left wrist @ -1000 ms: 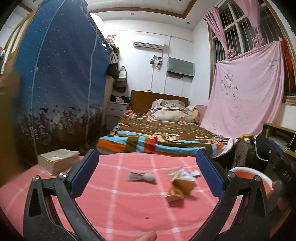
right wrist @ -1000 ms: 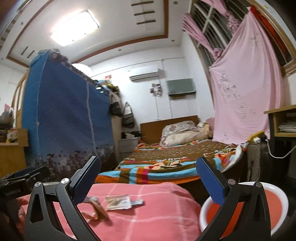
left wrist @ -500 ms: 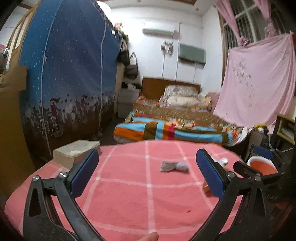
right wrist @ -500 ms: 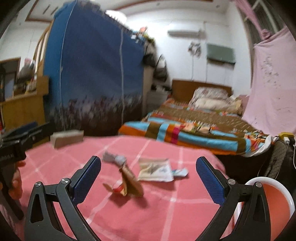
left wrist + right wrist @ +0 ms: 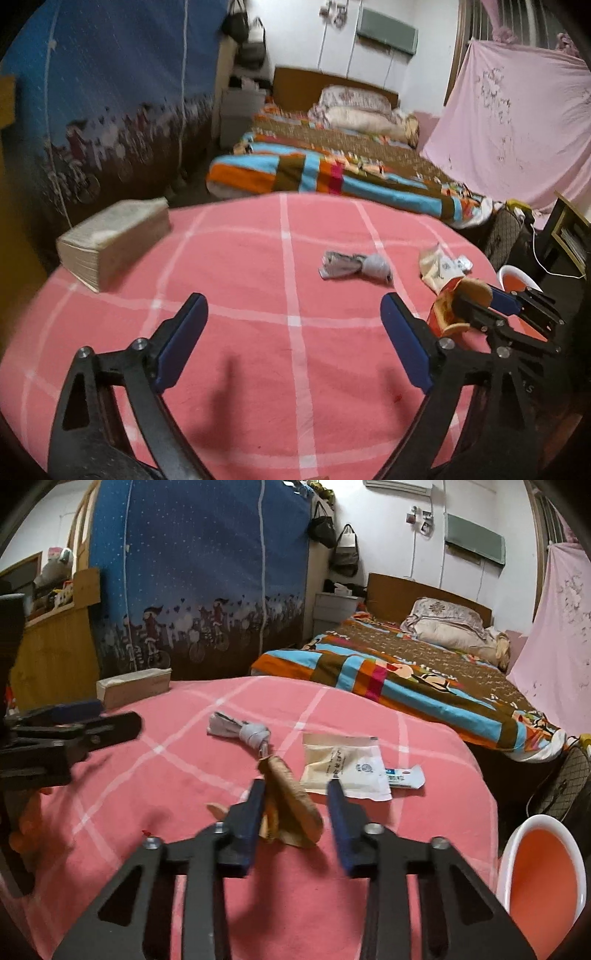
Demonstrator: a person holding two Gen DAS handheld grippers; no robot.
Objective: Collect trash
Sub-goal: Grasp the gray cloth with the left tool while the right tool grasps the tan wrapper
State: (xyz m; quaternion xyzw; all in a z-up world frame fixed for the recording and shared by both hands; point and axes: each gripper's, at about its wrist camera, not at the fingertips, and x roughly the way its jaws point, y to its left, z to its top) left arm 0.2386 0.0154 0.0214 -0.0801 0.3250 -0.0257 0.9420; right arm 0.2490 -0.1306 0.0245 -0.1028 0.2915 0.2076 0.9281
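the pink cloth-covered table with white check lines (image 5: pixel 288 369) fills the lower part of both views, and beyond it lies a bed with a striped multicoloured blanket (image 5: pixel 406 679), a tall blue fabric wardrobe with a cartoon border (image 5: pixel 199 572) to its left, and a pink sheet hung at the window (image 5: pixel 517 122) to its right. a white plastic basin with an orange inside (image 5: pixel 543 882) sits low off the table's right edge. a thick pale book lying flat (image 5: pixel 114 243) rests at the table's far left corner.

the trash lies in a loose group toward the table's right half: a cream flat paper packet with printed marks (image 5: pixel 343 768), a small white and blue sachet (image 5: pixel 404 777) touching its right edge, a grey twisted wrapper knotted at one end (image 5: pixel 240 733) to the left, and a crumpled brown and orange snack wrapper (image 5: pixel 291 805) nearest the right gripper.

the right gripper (image 5: pixel 295 805) has just been closing, and its blue pads stand either side of the snack wrapper; the left pad touches it, but a small gap shows at the right pad, so a firm pinch cannot be told. the left gripper (image 5: pixel 295 321) hovers over bare cloth short of the grey wrapper, its jaws spread wide with nothing between them, having just narrowed slightly.
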